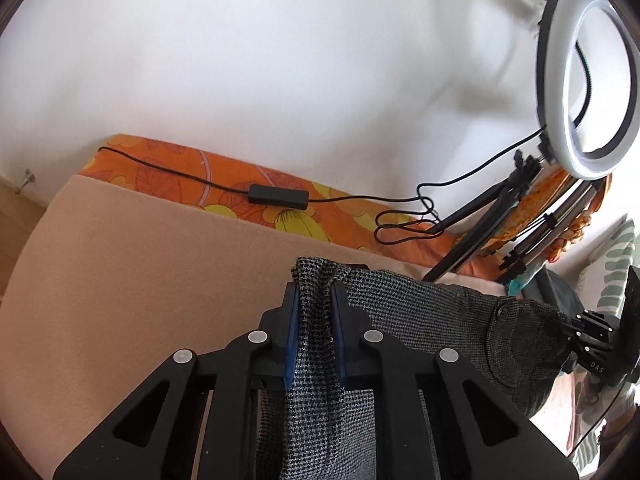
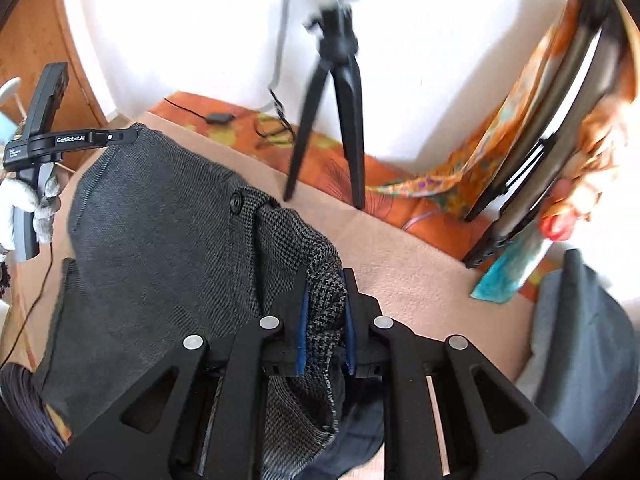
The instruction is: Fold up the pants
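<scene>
Aloft, left hand-held gripper (image 1: 313, 312) and right hand-held gripper (image 2: 325, 312) each clamped on pants (image 2: 160, 232) (waistband stretched between), above beige blanket (image 1: 140, 280)

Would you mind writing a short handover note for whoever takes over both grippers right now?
Left gripper: jaws shut on a bunched edge of the pants.
Right gripper: jaws shut on another bunched edge of the same pants.
The pants hang stretched between the two grippers above the beige blanket; a button shows near the right grip.
Done: both edges are gripped and lifted.
Left: no fold is visible yet. Lay the pants flat on the blanket and fold them, probably.
</scene>
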